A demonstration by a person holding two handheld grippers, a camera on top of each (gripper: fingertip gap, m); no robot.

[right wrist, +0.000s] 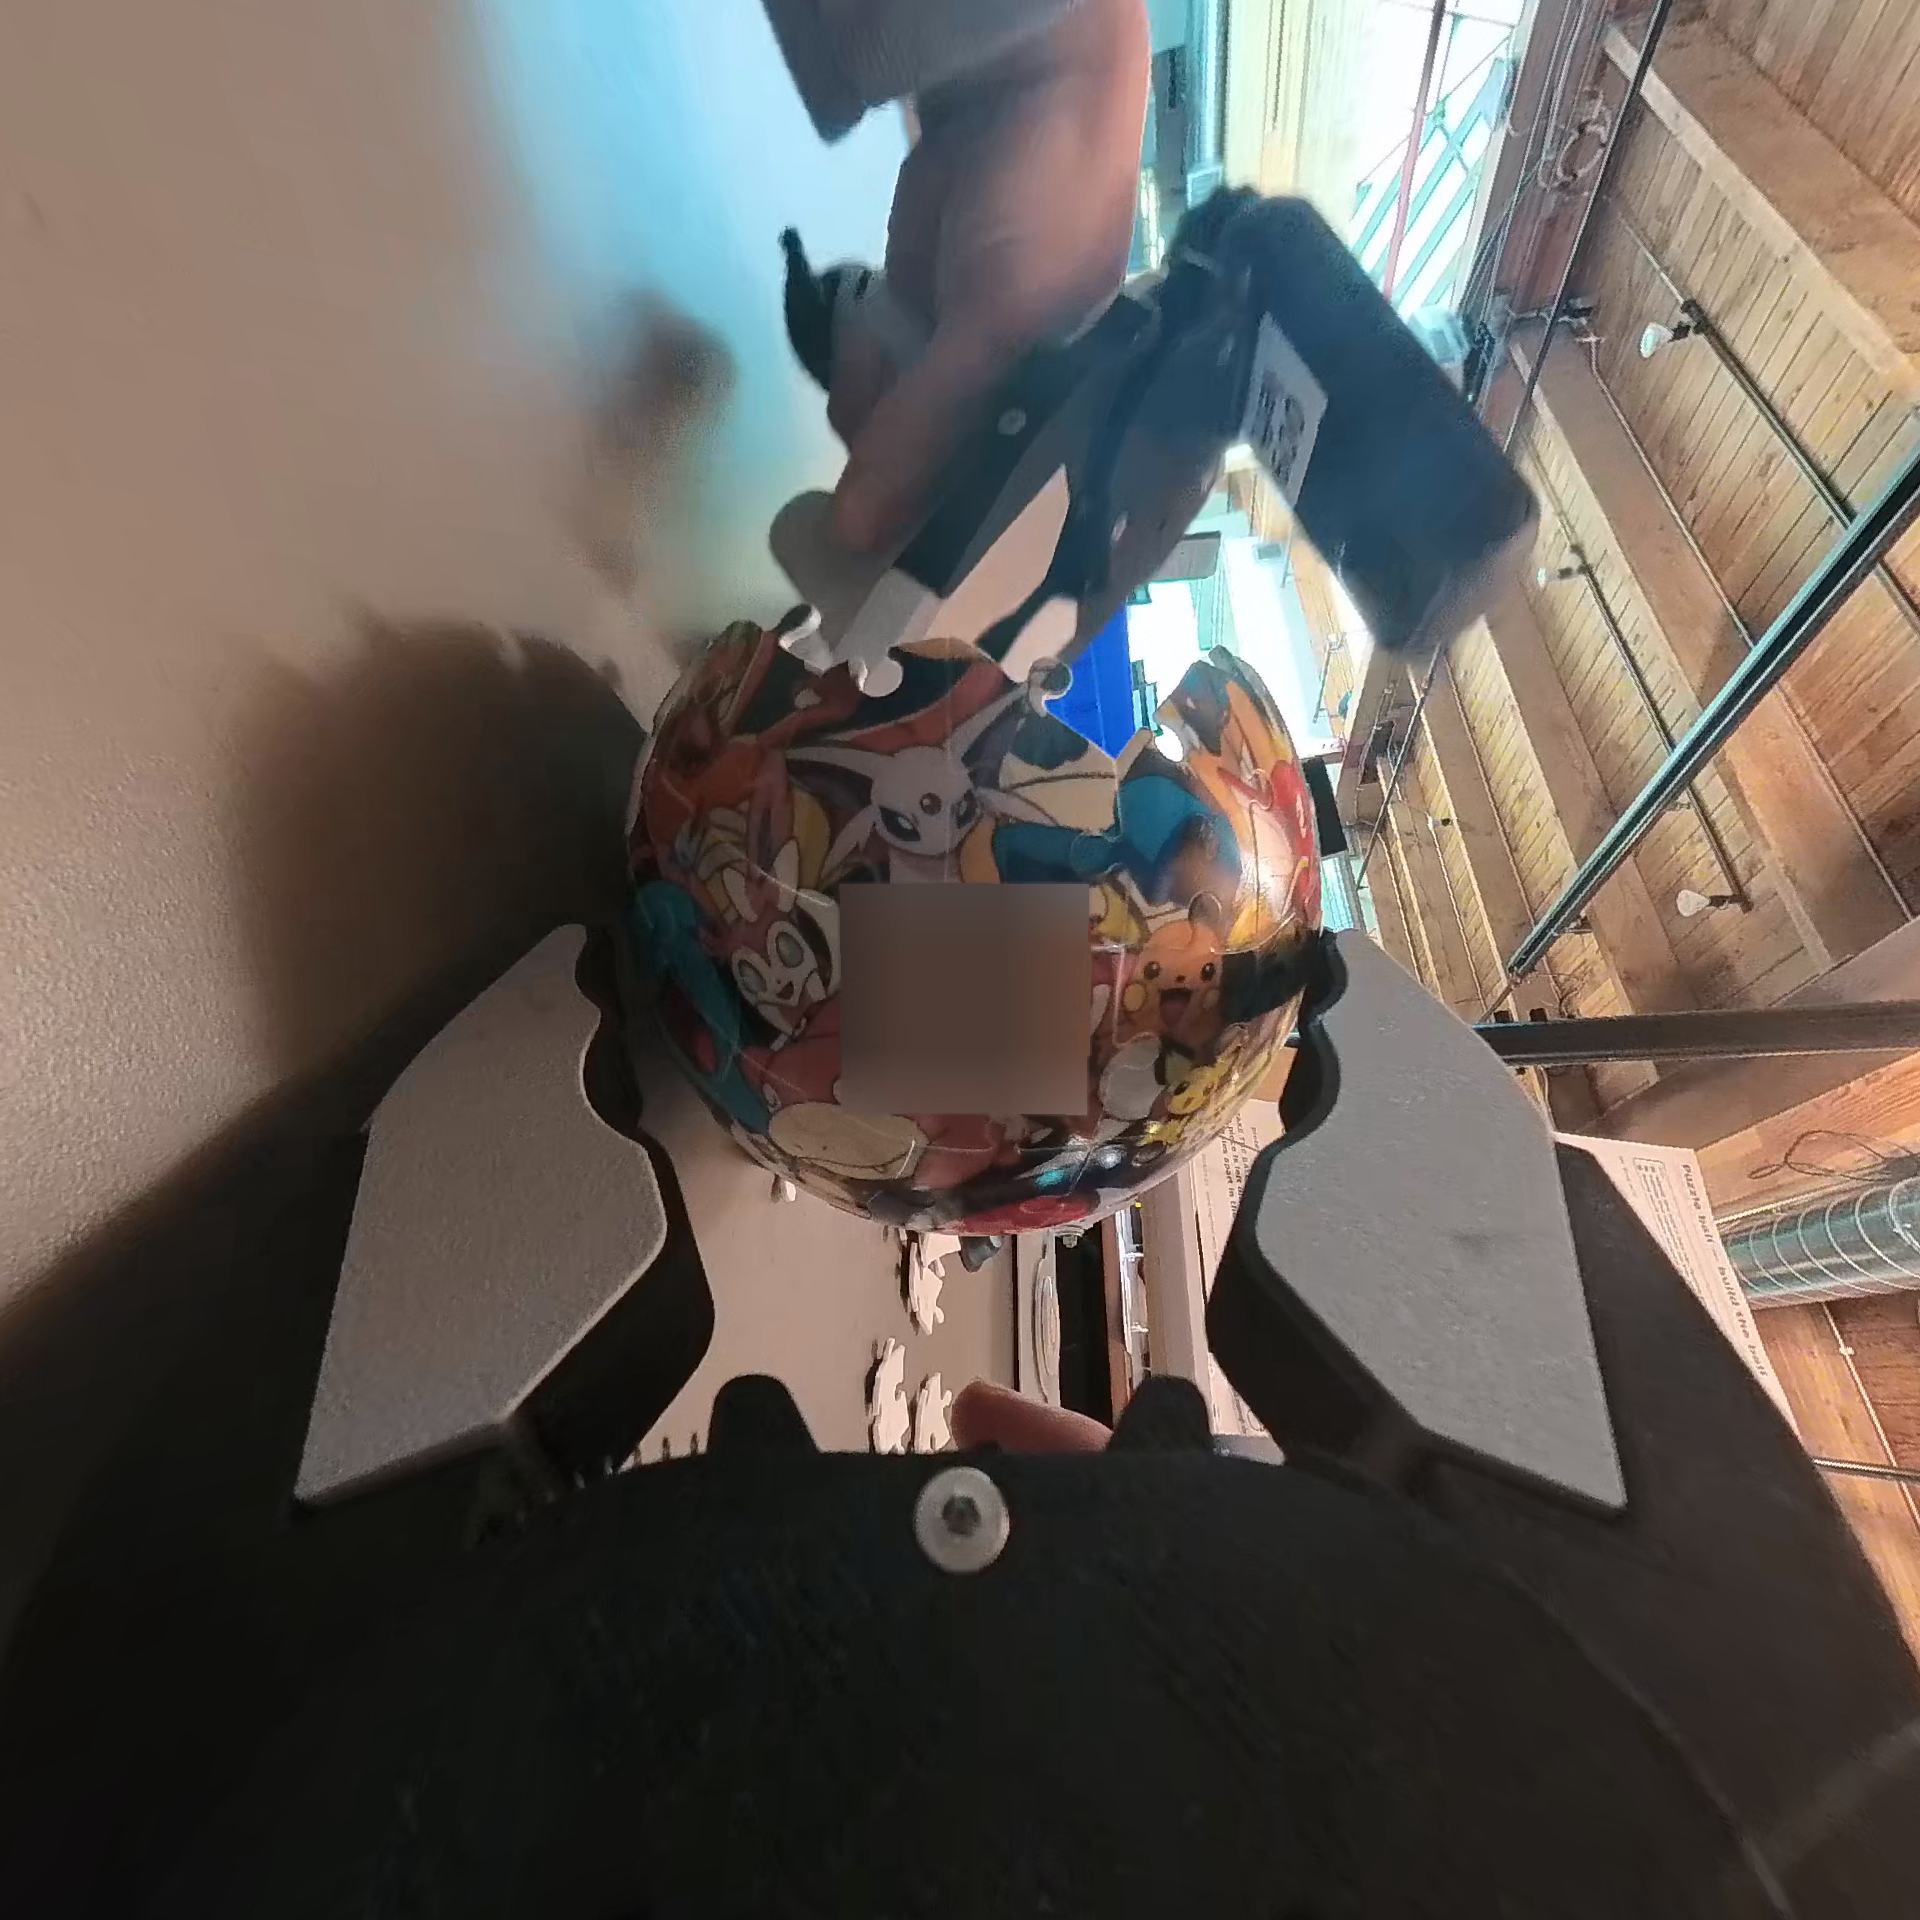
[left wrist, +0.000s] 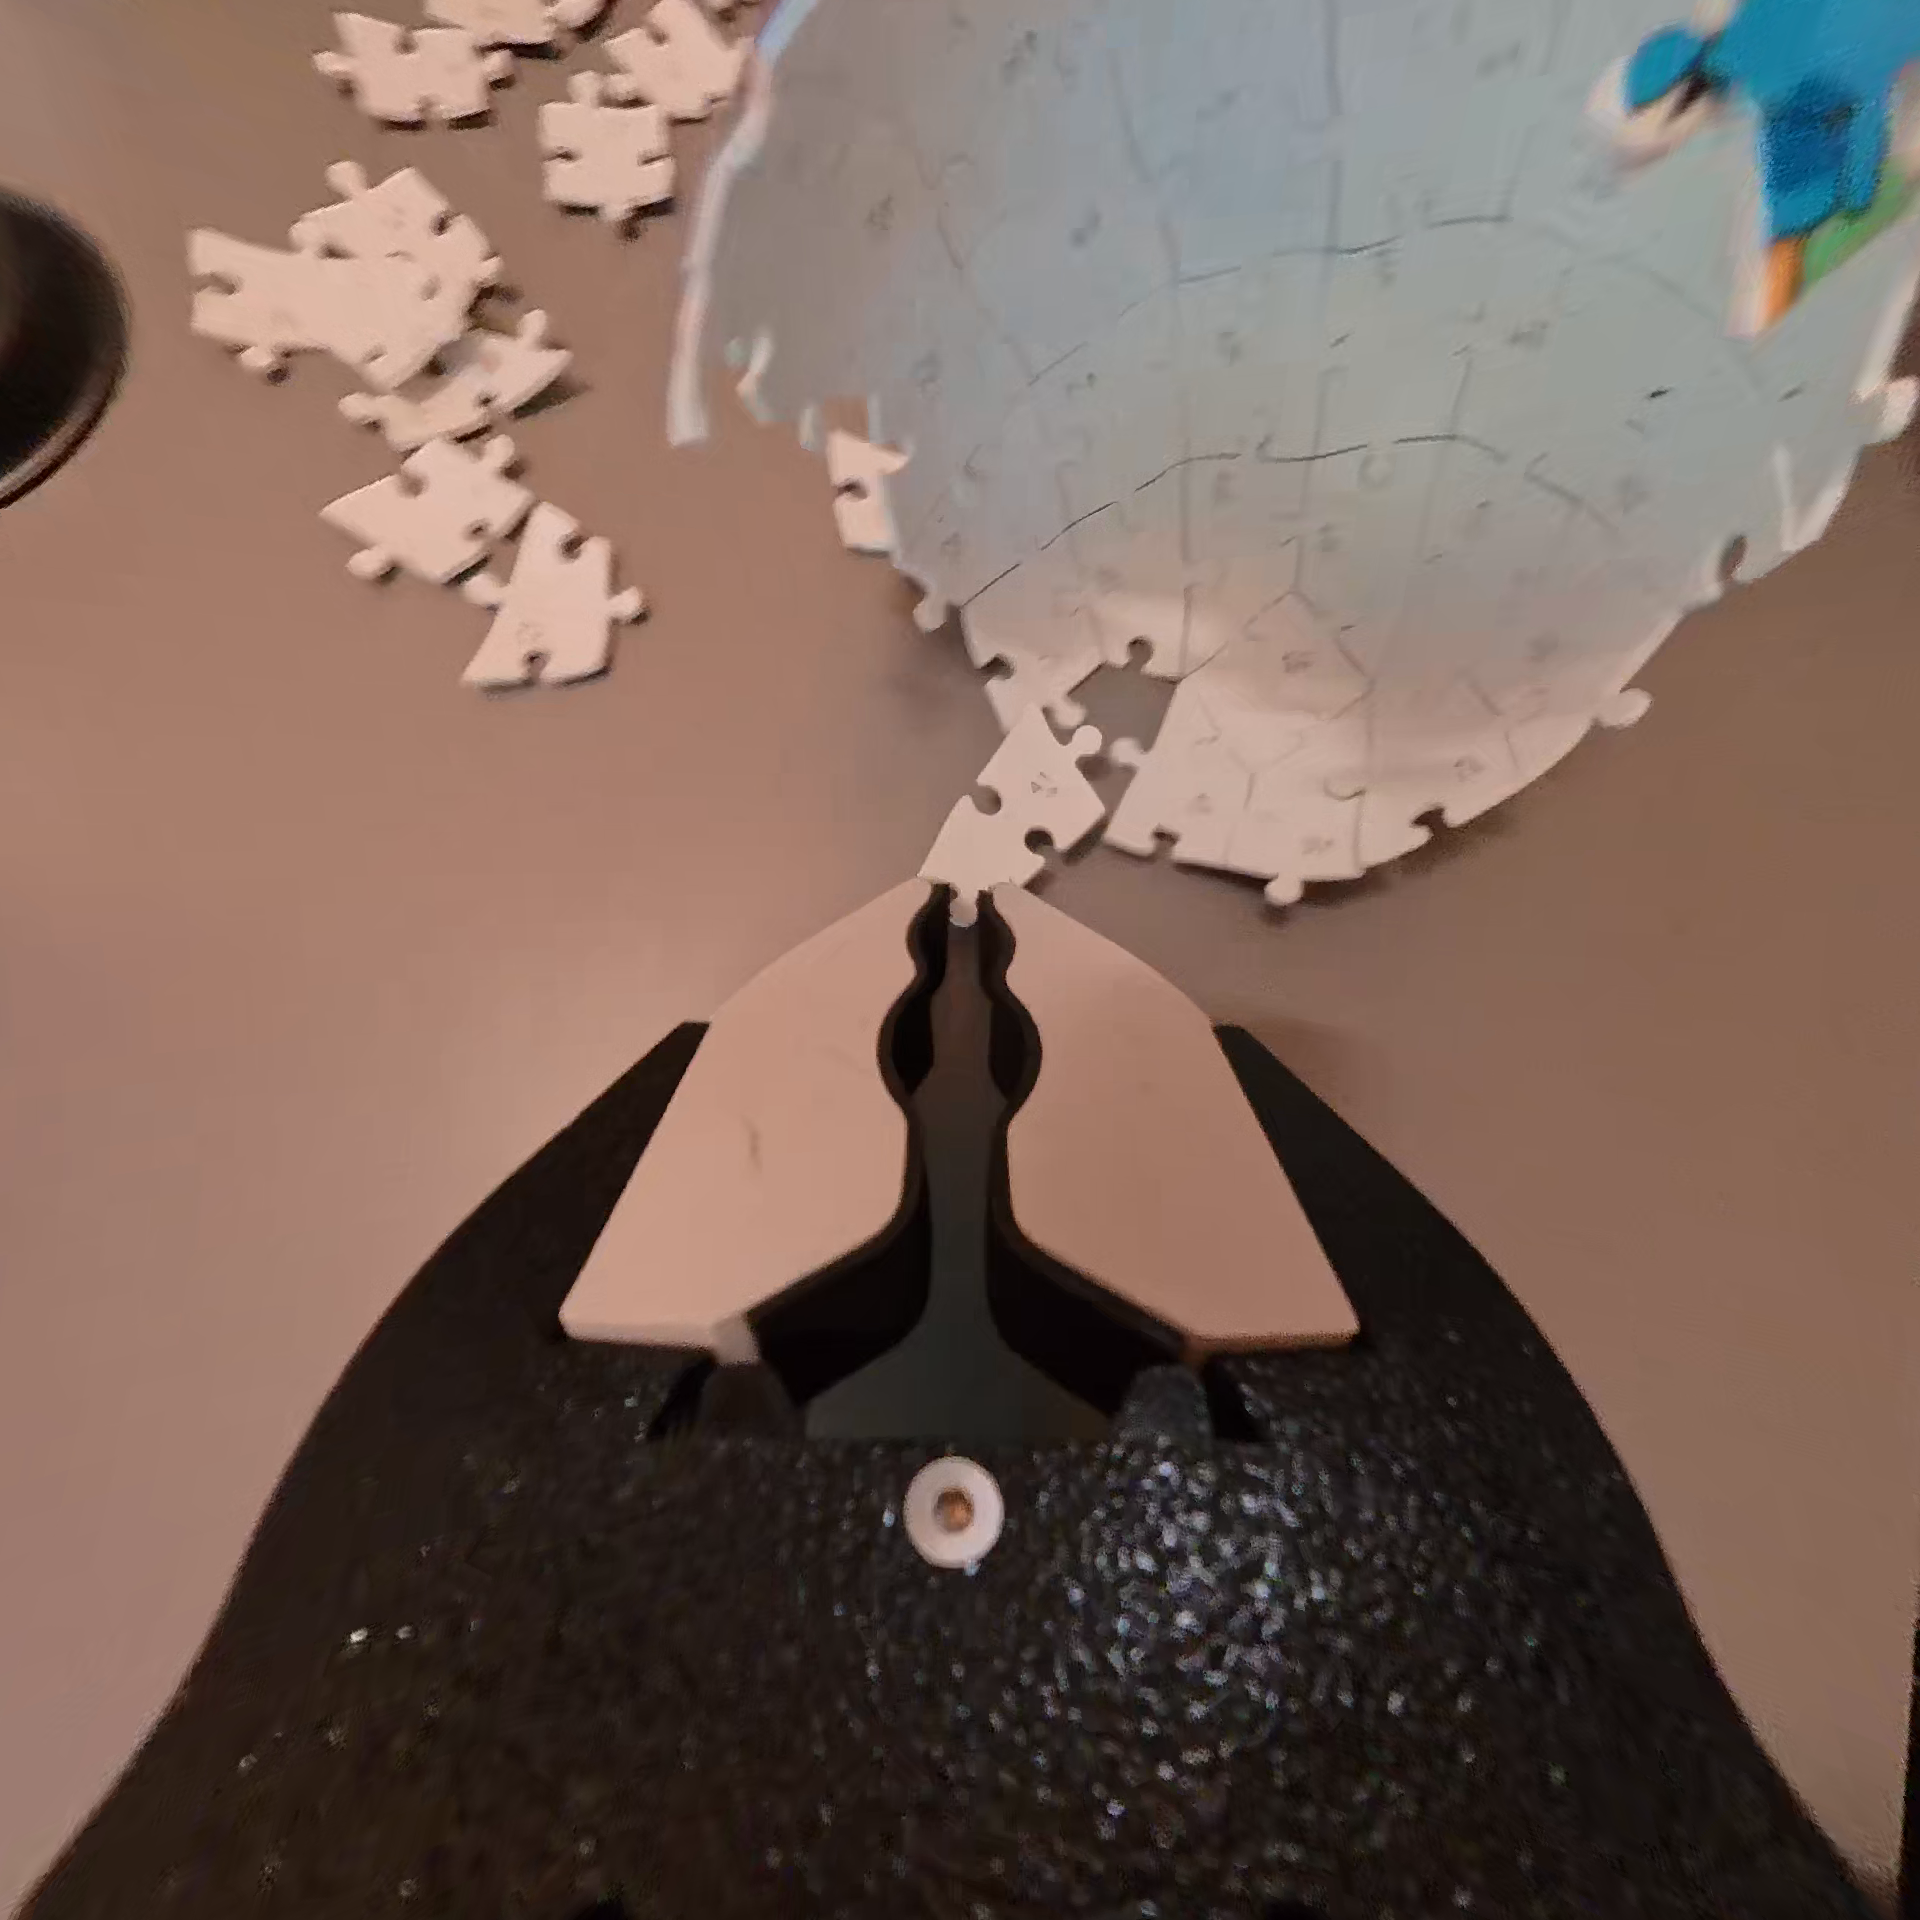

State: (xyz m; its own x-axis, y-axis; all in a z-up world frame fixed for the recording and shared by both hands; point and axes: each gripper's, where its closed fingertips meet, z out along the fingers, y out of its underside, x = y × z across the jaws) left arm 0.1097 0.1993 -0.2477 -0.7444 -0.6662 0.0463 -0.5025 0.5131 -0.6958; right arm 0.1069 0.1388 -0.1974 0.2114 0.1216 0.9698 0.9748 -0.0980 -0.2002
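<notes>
My left gripper (left wrist: 966, 904) is shut on the tab of a white, face-down puzzle piece (left wrist: 1023, 805). It holds the piece at a notch in the rim of a partly built puzzle ball (left wrist: 1299, 416), whose white inner side faces this view. My right gripper (right wrist: 961, 966) is spread wide, and both pads press on the sides of the ball (right wrist: 935, 790), whose outer side bears colourful cartoon pictures. In the right wrist view the left gripper (right wrist: 935, 613), held by a hand (right wrist: 987, 260), meets the ball's upper rim with the piece (right wrist: 842, 649).
Several loose white puzzle pieces (left wrist: 416, 312) lie on the brown table (left wrist: 312, 935) left of the ball. A dark round object (left wrist: 42, 343) sits at the left edge. A printed sheet (right wrist: 1714, 1299) and wooden boards show behind the ball. The grippers' ends are close to 9 centimeters from one another. Between my left fingertips and the dark round object (left wrist: 42, 343) there is roughly 20 centimeters.
</notes>
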